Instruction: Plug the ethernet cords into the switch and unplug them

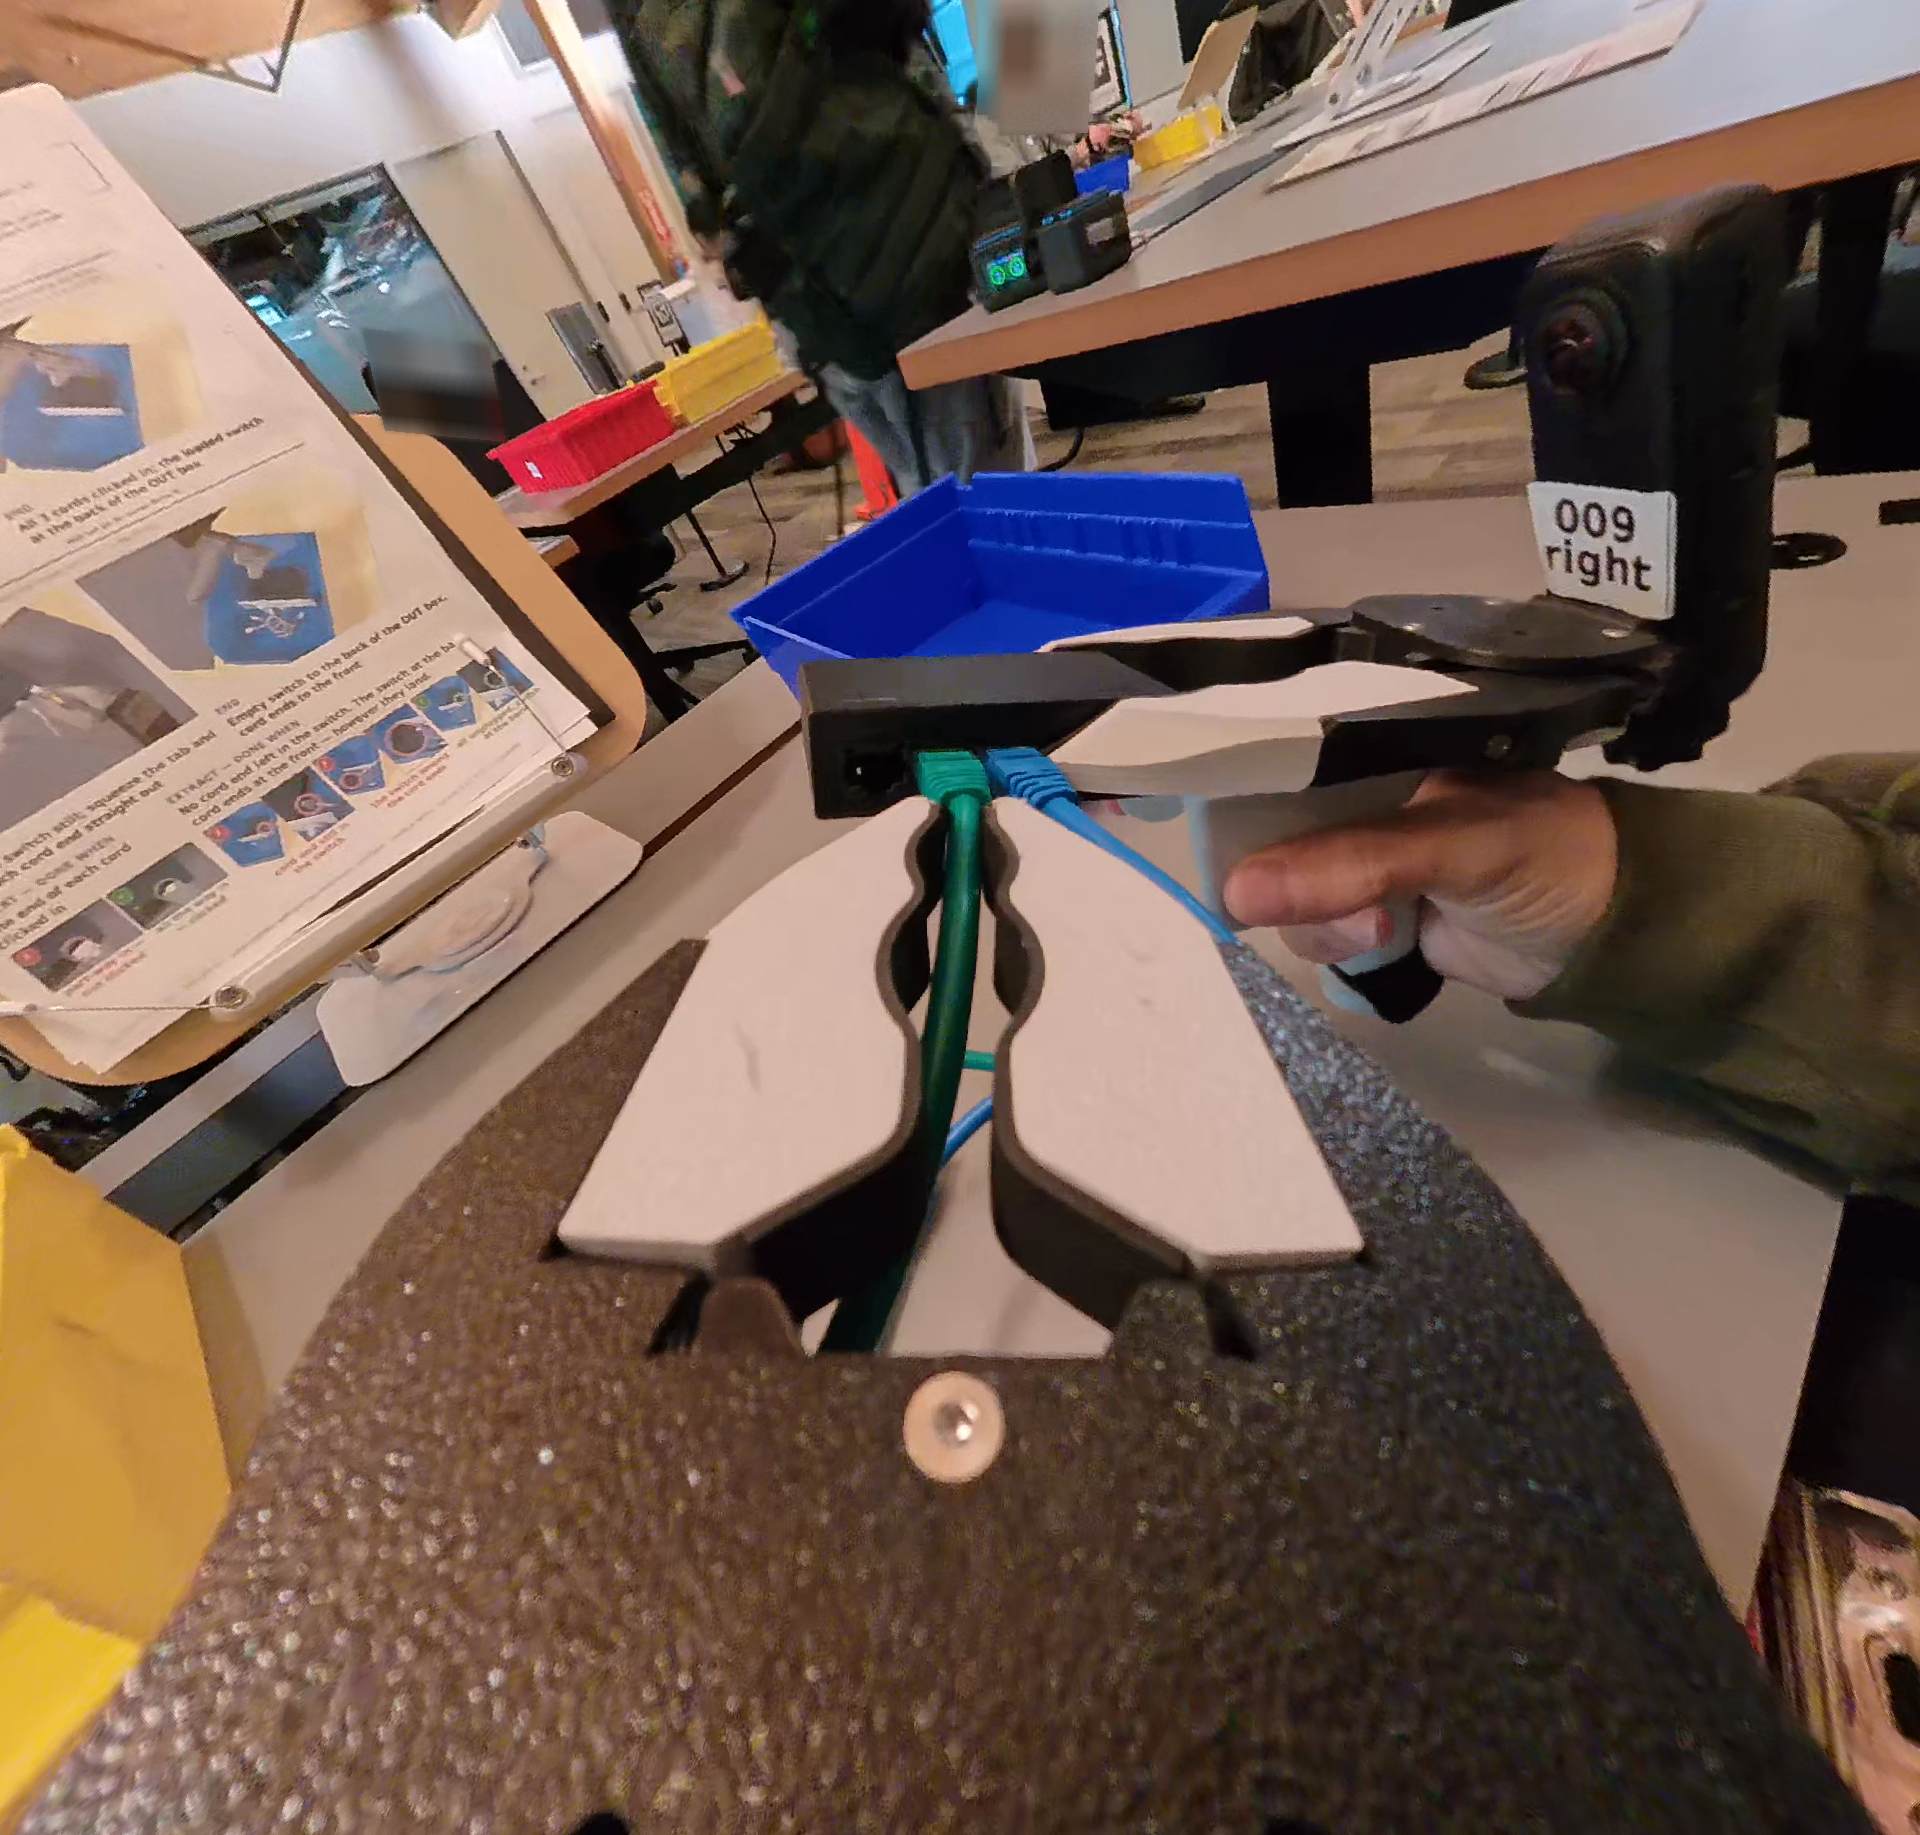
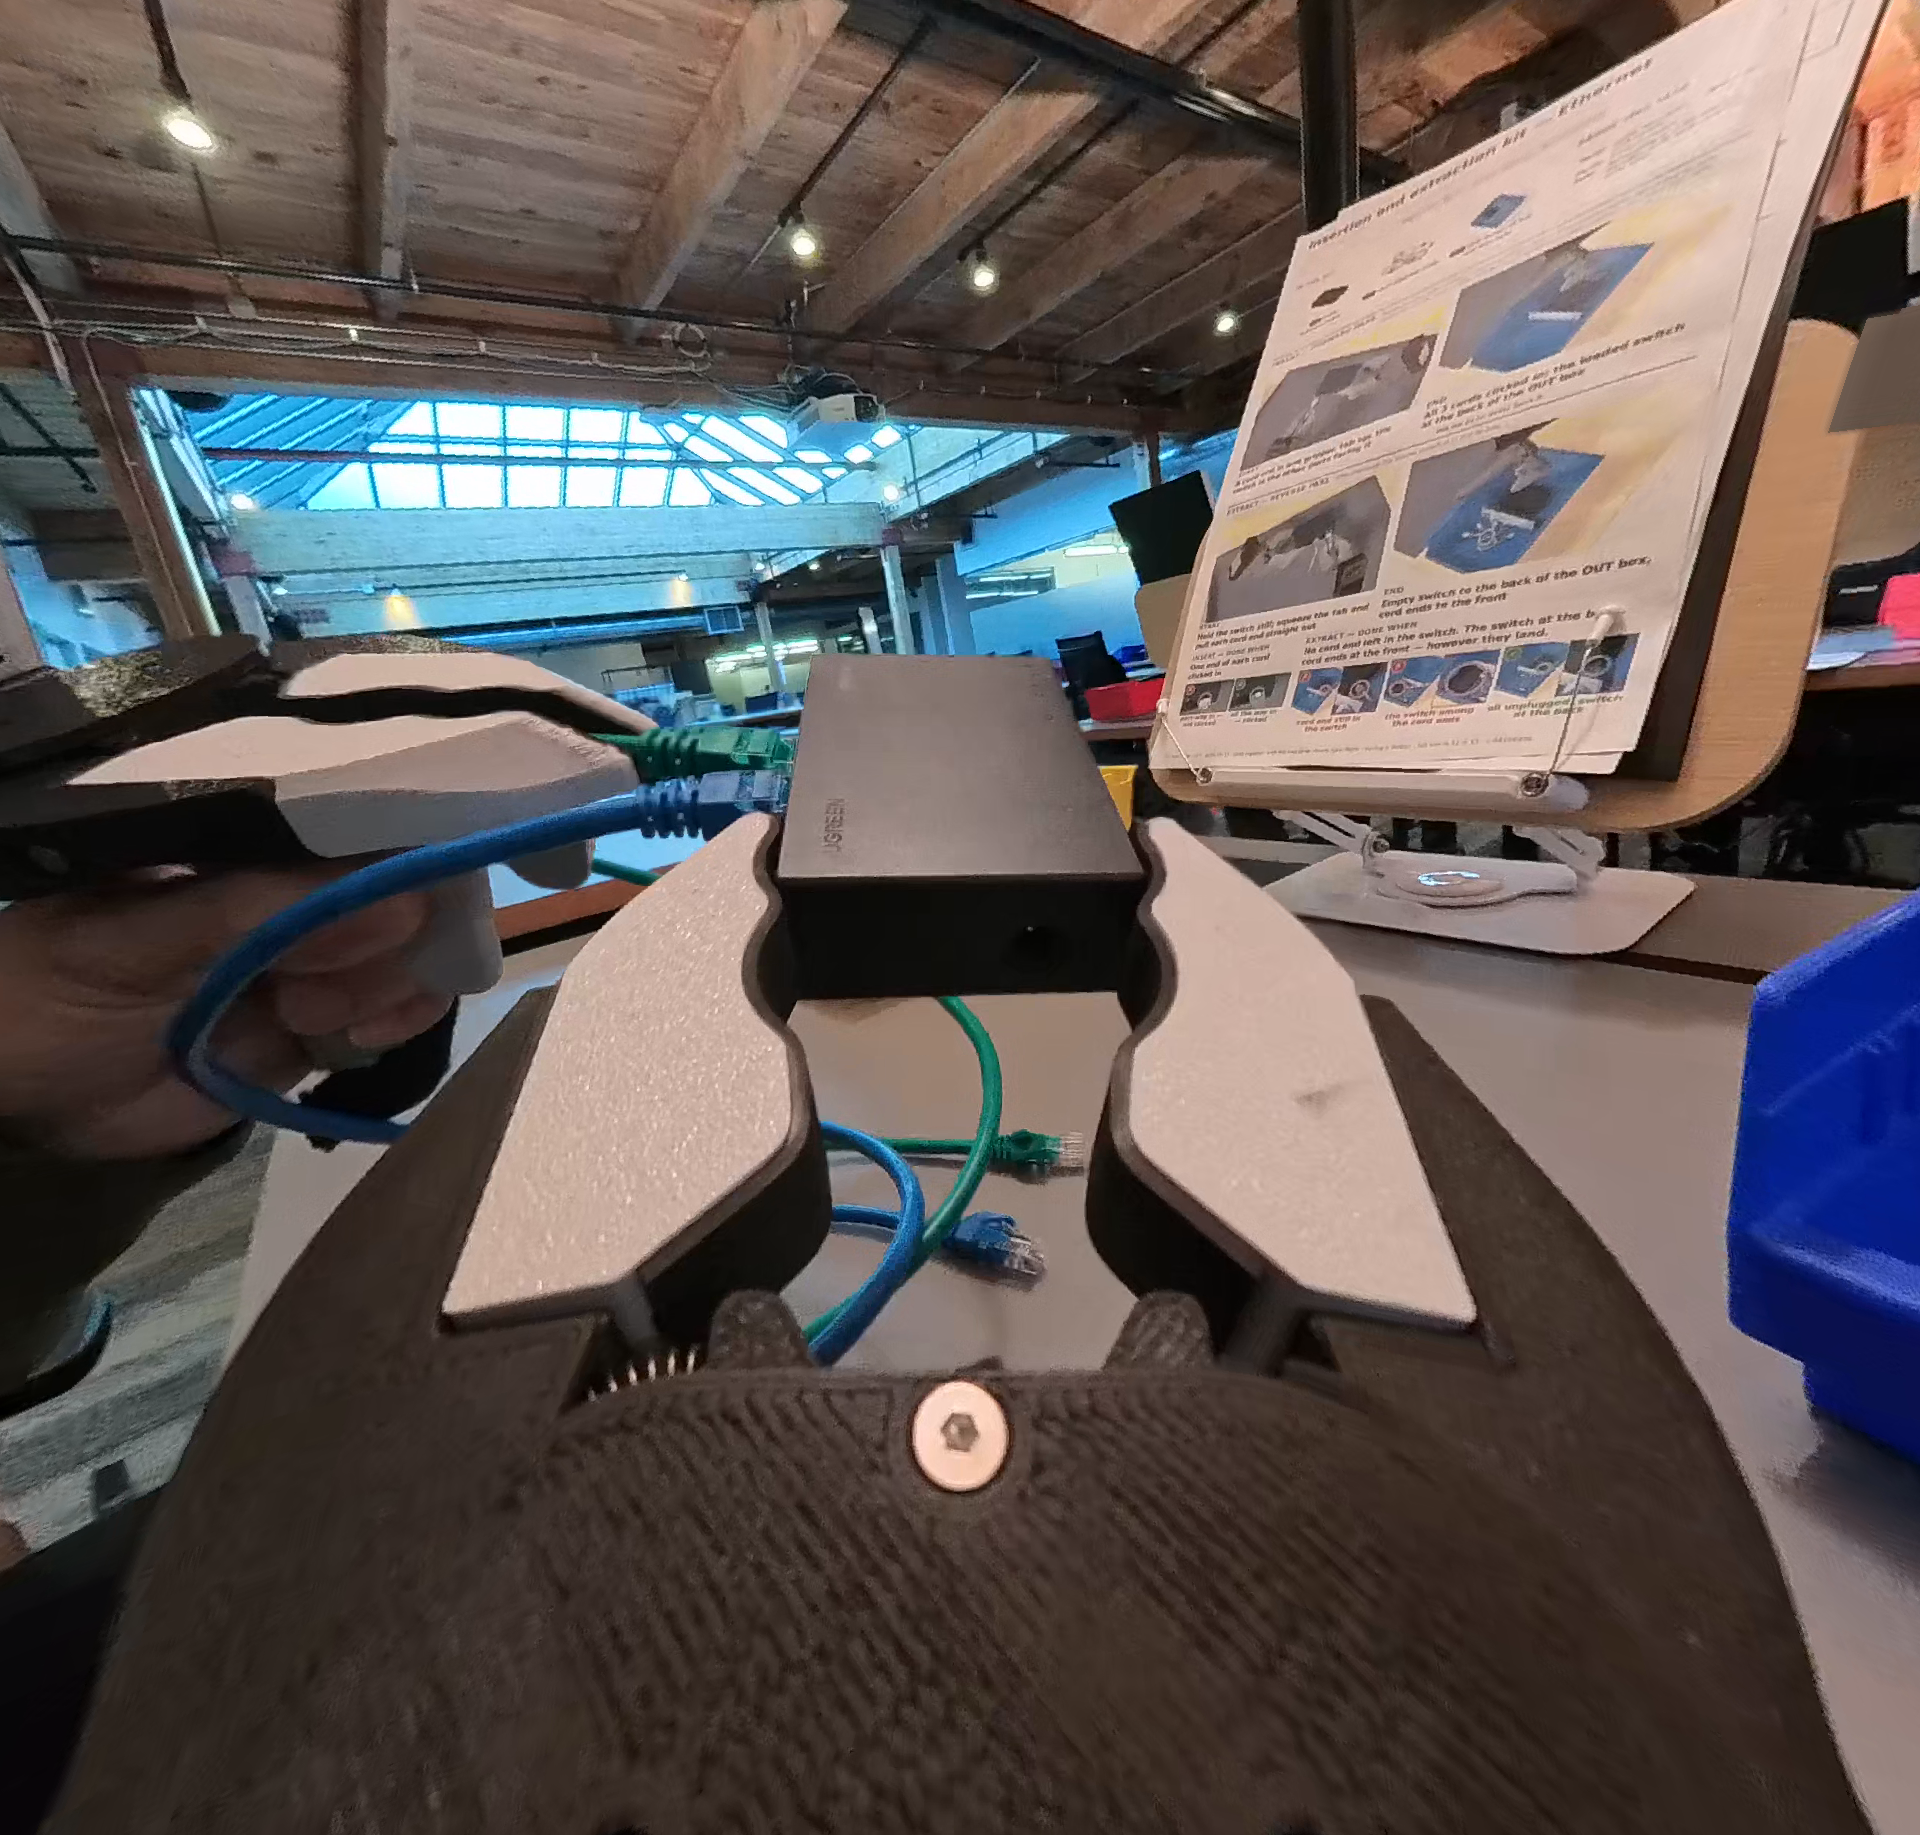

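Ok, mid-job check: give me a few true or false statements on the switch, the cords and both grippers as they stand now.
1. The right gripper clamps the black switch by its end. True.
2. The green cord and the blue cord are both plugged into the switch. True.
3. Every port on the switch is filled. False: an open port sits beside the green plug.
4. The left gripper is closed around the blue cord. False: the green cord runs between its fingers.
5. The switch lies inside the blue bin. False: it is held up in front of the bin.
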Tool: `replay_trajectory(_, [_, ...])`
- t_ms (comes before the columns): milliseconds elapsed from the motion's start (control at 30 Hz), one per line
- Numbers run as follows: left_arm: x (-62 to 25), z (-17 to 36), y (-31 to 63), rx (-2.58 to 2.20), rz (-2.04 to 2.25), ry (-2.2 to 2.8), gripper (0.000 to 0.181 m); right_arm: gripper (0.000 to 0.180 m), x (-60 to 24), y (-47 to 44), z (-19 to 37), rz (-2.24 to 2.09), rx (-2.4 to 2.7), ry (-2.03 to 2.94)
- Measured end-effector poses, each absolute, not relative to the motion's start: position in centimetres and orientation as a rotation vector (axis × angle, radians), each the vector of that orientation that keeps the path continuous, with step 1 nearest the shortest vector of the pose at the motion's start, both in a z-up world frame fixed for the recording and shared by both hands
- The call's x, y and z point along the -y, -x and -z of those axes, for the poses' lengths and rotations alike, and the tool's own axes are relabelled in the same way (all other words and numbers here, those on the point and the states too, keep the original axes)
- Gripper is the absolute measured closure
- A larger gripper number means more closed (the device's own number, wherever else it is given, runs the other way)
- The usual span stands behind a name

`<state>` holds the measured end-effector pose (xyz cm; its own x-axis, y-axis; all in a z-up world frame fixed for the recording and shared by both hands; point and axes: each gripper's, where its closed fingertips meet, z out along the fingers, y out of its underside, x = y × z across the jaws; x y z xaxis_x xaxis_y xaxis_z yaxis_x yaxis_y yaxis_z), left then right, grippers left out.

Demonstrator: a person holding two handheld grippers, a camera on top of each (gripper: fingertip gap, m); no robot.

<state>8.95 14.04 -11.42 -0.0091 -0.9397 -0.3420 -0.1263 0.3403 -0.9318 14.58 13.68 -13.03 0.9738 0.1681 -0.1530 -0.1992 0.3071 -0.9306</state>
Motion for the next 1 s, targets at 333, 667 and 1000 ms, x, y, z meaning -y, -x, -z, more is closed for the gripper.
replay_trajectory(333, [-14.2, 11.3, -9.6, -1.365, 0.978, 1.035, 0.168, 0.118, -13.8, -15.3, 12.9, -0.123, -0.061, 1.237])
replay_trajectory(667, [-15.3, 11.1, -8.6, -1.323, 0.957, 1.097, 0.171, 0.118, -14.0, -14.1, 12.0, -0.029, -0.047, 1.248])
replay_trajectory(1000, [-15.3, 11.8, -7.9, -1.421, 0.964, 1.133, 0.166, 0.118, -14.0, -13.9, 11.7, -0.021, -0.04, 1.247])
